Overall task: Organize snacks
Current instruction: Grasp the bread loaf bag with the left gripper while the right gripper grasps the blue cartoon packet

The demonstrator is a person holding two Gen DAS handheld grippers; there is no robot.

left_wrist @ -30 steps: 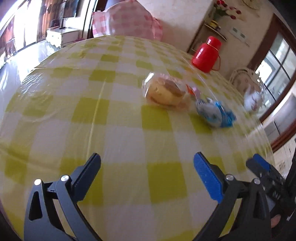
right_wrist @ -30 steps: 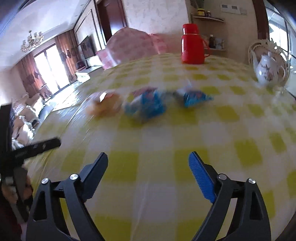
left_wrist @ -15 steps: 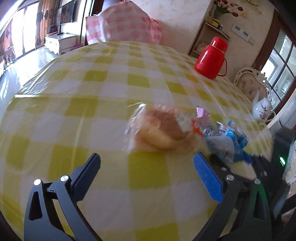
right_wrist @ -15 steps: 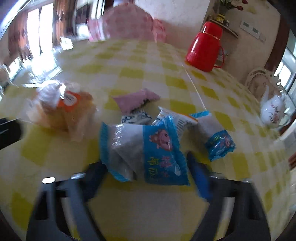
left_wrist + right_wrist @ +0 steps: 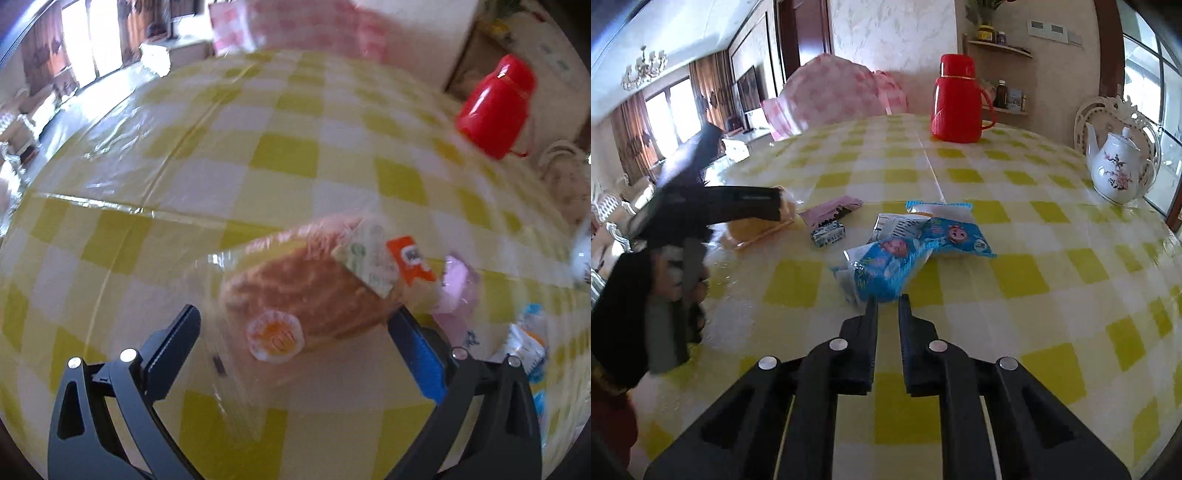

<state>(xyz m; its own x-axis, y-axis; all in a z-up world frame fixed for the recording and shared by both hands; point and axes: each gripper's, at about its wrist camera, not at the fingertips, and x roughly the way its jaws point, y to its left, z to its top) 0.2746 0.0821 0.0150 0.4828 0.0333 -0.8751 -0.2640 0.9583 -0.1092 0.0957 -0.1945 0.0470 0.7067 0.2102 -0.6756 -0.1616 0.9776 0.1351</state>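
A bread in a clear wrapper (image 5: 310, 295) lies on the yellow checked table, between the wide-open fingers of my left gripper (image 5: 295, 332). From the right wrist view the left gripper (image 5: 746, 206) is over that bread (image 5: 757, 229). My right gripper (image 5: 887, 299) is shut on the near edge of a blue snack packet (image 5: 886, 266). A second blue packet (image 5: 949, 232), a small box (image 5: 829, 234) and a pink packet (image 5: 831, 208) lie close by. The pink packet (image 5: 458, 288) also shows in the left wrist view.
A red thermos (image 5: 956, 99) stands at the far side of the table. A white teapot (image 5: 1115, 173) stands at the right edge. A pink checked cover (image 5: 838, 96) is at the back. The table edge curves close on the left.
My left gripper has come forward until the bread is between its open fingers. My right gripper has closed on the near blue packet.
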